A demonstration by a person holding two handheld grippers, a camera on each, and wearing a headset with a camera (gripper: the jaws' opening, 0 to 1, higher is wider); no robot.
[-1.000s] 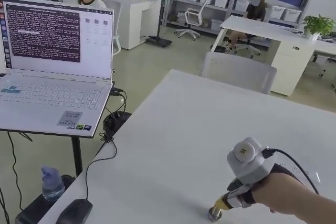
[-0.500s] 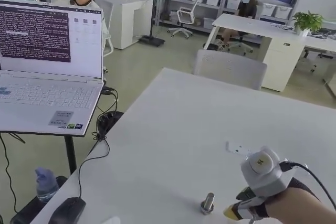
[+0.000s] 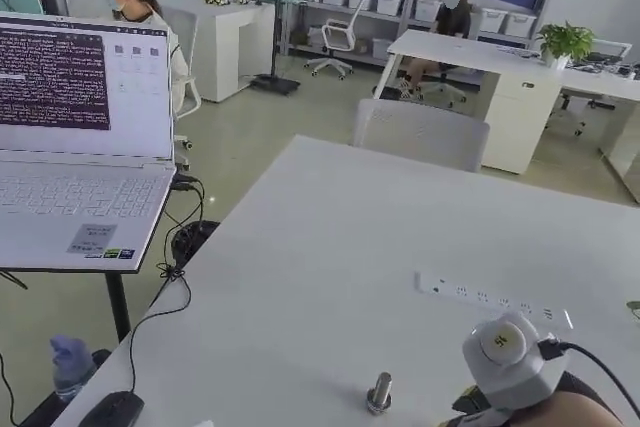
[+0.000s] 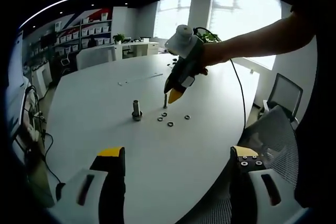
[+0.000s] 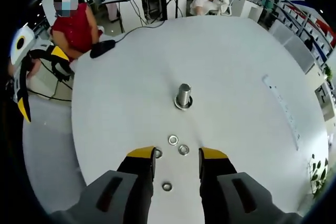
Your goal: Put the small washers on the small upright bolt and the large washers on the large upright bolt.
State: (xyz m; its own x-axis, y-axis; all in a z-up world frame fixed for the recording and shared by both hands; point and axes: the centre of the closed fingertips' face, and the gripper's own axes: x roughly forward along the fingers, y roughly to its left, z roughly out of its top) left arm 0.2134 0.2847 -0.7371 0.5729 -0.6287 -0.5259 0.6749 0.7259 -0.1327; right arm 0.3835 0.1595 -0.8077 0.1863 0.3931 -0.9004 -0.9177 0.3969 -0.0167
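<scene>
The large upright bolt [image 3: 379,393] stands near the front of the white table [image 3: 330,247]. In the right gripper view it [image 5: 183,95] rises straight ahead of my right gripper [image 5: 177,156], whose jaws stand apart with nothing held. Loose washers [image 5: 172,139] [image 5: 184,149] lie just beyond the tips, and one [image 5: 167,186] lies lower between the jaws. In the left gripper view the small bolt [image 4: 165,100] stands by the right gripper's tip [image 4: 175,96], right of the large bolt [image 4: 137,111], with several washers [image 4: 170,124] in front. My left gripper [image 4: 176,156] is wide open, held back off the table.
A white power strip [image 3: 495,299] lies at the back right of the table. An open laptop [image 3: 80,147] stands on a stand to the left, with a black mouse [image 3: 112,409] and cables below. A grey chair [image 3: 420,132] stands behind the table's far edge.
My right gripper, whose tip was at the large bolt a second ago, has drawn back to the right, away from it. The head camera has shifted too.
</scene>
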